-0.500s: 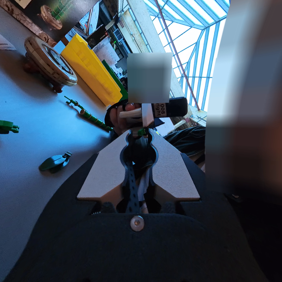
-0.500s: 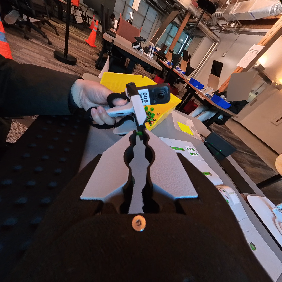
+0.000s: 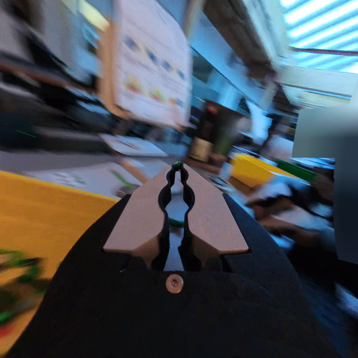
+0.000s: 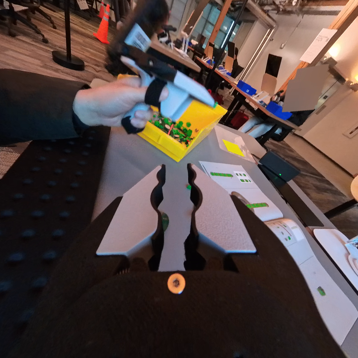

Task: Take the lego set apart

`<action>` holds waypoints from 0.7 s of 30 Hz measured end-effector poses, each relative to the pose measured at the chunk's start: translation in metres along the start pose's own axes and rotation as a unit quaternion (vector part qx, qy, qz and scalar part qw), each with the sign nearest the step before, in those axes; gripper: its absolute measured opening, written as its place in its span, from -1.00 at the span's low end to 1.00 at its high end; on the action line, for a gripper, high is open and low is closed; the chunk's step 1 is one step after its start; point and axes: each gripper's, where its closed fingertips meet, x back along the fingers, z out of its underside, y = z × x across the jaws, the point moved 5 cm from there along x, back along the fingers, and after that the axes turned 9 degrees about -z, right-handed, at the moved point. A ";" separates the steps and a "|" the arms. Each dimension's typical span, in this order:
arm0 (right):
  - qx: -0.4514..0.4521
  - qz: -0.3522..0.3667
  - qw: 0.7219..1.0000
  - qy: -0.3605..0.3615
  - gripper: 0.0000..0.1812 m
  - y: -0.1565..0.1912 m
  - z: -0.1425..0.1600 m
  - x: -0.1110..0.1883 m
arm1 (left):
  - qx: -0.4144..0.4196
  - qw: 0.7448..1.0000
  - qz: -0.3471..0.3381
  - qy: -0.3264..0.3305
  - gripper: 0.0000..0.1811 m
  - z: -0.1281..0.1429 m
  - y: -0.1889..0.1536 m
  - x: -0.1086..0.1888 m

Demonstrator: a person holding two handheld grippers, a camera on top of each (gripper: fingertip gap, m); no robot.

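Over the yellow bin [image 4: 201, 124] I've got my left gripper [image 4: 214, 103] tilted down, its tips pinched on a tiny green lego piece [image 3: 177, 163]. My right gripper [image 4: 175, 167] hangs above the grey table [image 4: 133, 155], fingers parted, nothing between them. Down there a small green stud [image 4: 188, 187] lies loose, with instruction sheets [image 4: 228, 178] and a black box [image 4: 279, 168] off to the right. Left wrist view is smeared with blur; only the right one shows the bin's heap of green parts [image 4: 174, 128].
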 end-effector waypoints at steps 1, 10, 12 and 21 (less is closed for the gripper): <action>-0.004 0.000 1.000 0.009 -0.76 0.000 0.003 -0.001 | -0.037 0.994 -0.089 -0.044 -0.97 -0.011 0.017 0.011; 0.011 -0.018 0.999 0.050 -0.76 0.008 0.012 -0.009 | -0.025 0.930 -0.368 0.014 -0.70 -0.008 0.097 0.047; 0.009 -0.019 0.999 0.049 -0.76 0.008 0.012 -0.009 | -0.047 0.928 -0.369 -0.031 -0.61 -0.018 0.091 0.051; 0.008 -0.020 0.998 0.052 -0.76 0.007 0.013 -0.009 | -0.196 0.957 -0.108 0.182 -0.69 0.053 0.007 -0.023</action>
